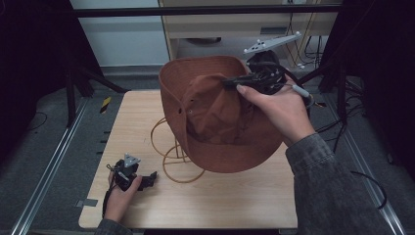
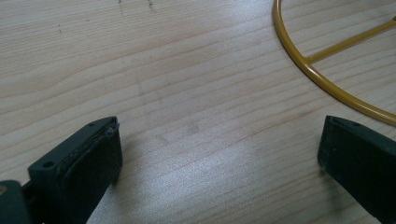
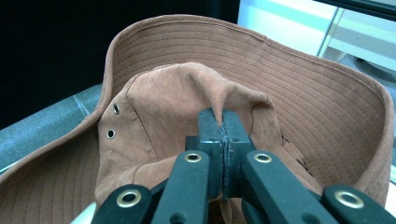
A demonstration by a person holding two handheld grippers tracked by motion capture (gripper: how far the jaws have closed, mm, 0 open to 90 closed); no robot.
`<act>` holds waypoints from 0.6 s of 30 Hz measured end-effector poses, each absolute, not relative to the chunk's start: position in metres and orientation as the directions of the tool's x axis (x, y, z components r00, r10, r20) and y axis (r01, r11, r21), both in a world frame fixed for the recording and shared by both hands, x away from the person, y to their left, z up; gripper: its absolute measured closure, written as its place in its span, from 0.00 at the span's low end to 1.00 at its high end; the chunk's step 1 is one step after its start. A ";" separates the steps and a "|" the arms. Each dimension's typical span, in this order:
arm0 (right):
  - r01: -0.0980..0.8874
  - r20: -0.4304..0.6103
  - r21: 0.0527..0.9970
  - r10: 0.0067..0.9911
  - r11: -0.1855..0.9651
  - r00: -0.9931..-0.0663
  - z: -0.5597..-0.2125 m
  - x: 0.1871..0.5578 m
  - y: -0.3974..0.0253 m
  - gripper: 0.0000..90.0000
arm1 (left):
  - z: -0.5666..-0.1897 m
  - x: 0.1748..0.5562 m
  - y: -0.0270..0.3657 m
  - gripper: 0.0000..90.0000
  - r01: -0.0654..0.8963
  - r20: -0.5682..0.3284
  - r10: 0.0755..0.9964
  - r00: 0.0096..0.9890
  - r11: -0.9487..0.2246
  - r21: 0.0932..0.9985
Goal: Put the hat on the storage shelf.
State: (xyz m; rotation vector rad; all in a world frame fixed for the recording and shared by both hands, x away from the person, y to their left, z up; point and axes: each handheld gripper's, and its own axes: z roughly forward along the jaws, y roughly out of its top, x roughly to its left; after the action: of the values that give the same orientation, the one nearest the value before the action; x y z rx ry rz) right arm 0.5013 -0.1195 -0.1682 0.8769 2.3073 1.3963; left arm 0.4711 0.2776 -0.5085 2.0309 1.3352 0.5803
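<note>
Pinching the brown hat [image 1: 215, 117] crown above the table, the right hand-held gripper [image 3: 223, 126]; left hand-held gripper [image 2: 219, 154] spread beside the wire stand [image 2: 322, 70]

Raised hat [image 1: 215, 112] overhangs the wire stand [image 1: 171, 156], blocking access from above. Left and near parts of the surface [image 1: 235, 200] are open.

yellow wire stand [image 1: 177, 155] on wood table [image 1: 235, 196].

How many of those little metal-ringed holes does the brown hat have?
2 show: both eyelets sit close together on the left side of the hat crown in the right gripper view. More may be hidden on the far side.
</note>
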 end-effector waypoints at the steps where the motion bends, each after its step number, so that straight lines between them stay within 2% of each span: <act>1: 0.340 0.050 0.876 0.638 0.341 -0.768 -0.169 0.501 -0.117 0.99 | -0.508 0.471 0.278 0.00 0.643 0.020 0.921 0.389 -0.287 0.711; 18: 0.318 0.052 0.887 0.614 0.333 -0.787 -0.172 0.498 -0.096 0.99 | -0.508 0.471 0.278 0.00 0.644 0.019 0.920 0.390 -0.288 0.709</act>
State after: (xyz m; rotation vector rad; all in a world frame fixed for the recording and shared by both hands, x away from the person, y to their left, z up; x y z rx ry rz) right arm 0.4975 -0.0960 -0.1720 0.8351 2.3088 1.4348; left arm 0.4711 0.2777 -0.5083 2.0335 1.3350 0.5775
